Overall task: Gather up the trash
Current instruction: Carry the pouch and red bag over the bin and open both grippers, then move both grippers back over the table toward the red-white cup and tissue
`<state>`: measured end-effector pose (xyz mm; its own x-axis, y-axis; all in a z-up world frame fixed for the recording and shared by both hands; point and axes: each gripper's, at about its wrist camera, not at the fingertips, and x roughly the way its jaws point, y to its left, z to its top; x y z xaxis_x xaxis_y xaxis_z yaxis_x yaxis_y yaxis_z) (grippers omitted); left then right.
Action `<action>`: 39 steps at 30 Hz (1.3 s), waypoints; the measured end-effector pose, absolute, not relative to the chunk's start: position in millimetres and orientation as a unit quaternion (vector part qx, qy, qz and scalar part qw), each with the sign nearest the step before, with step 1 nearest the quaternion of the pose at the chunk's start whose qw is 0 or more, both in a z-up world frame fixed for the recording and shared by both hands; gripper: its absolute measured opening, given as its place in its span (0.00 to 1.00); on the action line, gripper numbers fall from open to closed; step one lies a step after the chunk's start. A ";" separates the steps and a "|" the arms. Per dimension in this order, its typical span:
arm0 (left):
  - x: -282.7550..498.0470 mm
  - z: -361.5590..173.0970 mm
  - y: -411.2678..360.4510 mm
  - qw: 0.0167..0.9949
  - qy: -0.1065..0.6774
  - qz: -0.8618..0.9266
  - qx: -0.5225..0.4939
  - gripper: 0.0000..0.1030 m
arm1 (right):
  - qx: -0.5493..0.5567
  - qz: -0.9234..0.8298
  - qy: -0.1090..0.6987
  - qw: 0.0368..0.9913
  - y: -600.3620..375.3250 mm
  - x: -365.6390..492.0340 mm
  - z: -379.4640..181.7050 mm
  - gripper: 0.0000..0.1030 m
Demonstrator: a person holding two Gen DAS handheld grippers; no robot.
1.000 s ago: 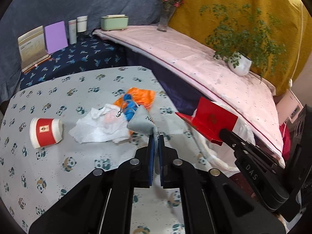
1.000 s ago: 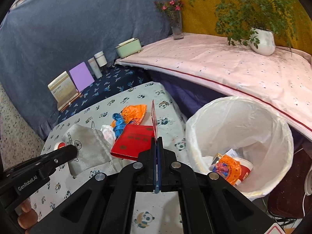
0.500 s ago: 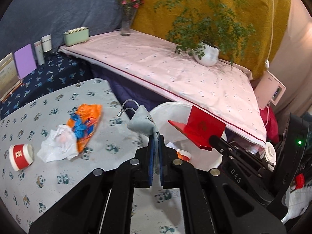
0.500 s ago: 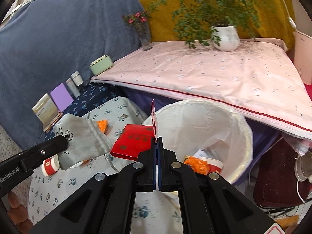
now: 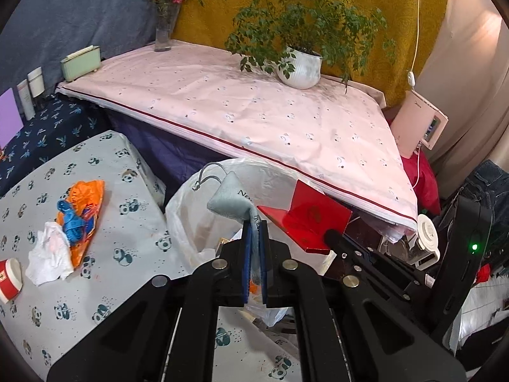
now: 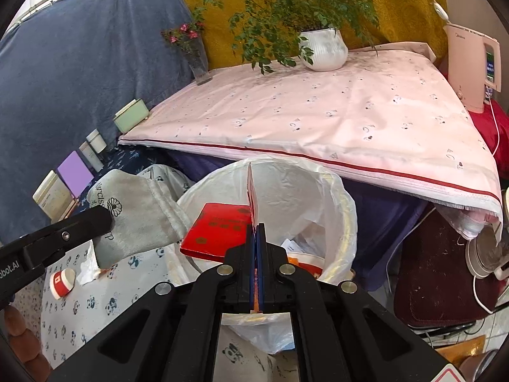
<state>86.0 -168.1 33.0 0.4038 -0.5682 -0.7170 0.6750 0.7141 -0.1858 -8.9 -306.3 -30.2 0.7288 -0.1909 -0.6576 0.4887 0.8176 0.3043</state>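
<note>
The left hand-held gripper (image 5: 254, 248) is clamped on a grey drawstring pouch (image 5: 230, 195), which hangs at the centre of the left wrist view above the mouth of the white-lined trash bin (image 5: 184, 210). The right hand-held gripper (image 6: 256, 248) is closed on a folded red card box (image 6: 219, 230), one flap standing upright between its pads, the rest lying flat to the left over the bin's opening. In the right wrist view the bin's liner (image 6: 337, 197) fills the middle of the frame, with an orange wrapper and paper scraps already at the bottom.

Trash remains on the panda-print bench (image 5: 105, 273) at lower left of the left wrist view: an orange and blue wrapper (image 5: 84, 213), a crumpled white tissue (image 5: 47, 258) touching it, and a red paper cup (image 5: 9, 278) on its side near the frame edge.

Behind the bin a pink-covered surface (image 5: 254, 108) overhangs it, carrying a potted plant (image 5: 300, 67), a flower vase (image 5: 163, 31) and a pale green box (image 5: 81, 62). A pink appliance (image 5: 418, 124) stands at the right, a white cord running up from it.
</note>
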 end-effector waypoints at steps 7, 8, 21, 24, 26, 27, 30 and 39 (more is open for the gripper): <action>95.2 19.6 -180.3 0.829 0.410 -0.375 0.058 0.07 | 0.241 -0.191 0.327 0.893 -314.7 -5.9 -41.5 0.03; 96.3 18.3 -179.9 0.829 0.412 -0.375 0.056 0.08 | 0.242 -0.191 0.329 0.893 -314.5 -4.4 -41.8 0.04; 110.0 9.4 -156.4 0.842 0.425 -0.330 0.040 0.39 | 0.235 -0.191 0.319 0.898 -307.9 -2.3 -35.2 0.32; 111.8 8.3 -148.7 0.844 0.427 -0.324 0.036 0.39 | 0.229 -0.186 0.319 0.901 -302.6 -0.9 -32.7 0.35; 112.3 7.4 -144.2 0.845 0.427 -0.320 0.034 0.39 | 0.225 -0.184 0.318 0.902 -298.1 0.4 -30.4 0.37; 112.7 7.0 -141.5 0.846 0.428 -0.317 0.033 0.39 | 0.223 -0.182 0.318 0.903 -295.8 1.0 -29.3 0.38; 114.1 6.4 -132.9 0.848 0.428 -0.311 0.029 0.39 | 0.219 -0.176 0.318 0.906 -290.1 3.1 -26.4 0.38; 120.2 7.5 -102.0 0.858 0.426 -0.286 0.016 0.40 | 0.204 -0.154 0.321 0.912 -264.6 12.7 -18.6 0.39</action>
<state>120.2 -102.0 7.5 0.4738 -0.4769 -0.7403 0.5039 0.8363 -0.2163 12.7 -264.6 -18.6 0.7465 -0.1499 -0.6483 0.4114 0.8697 0.2727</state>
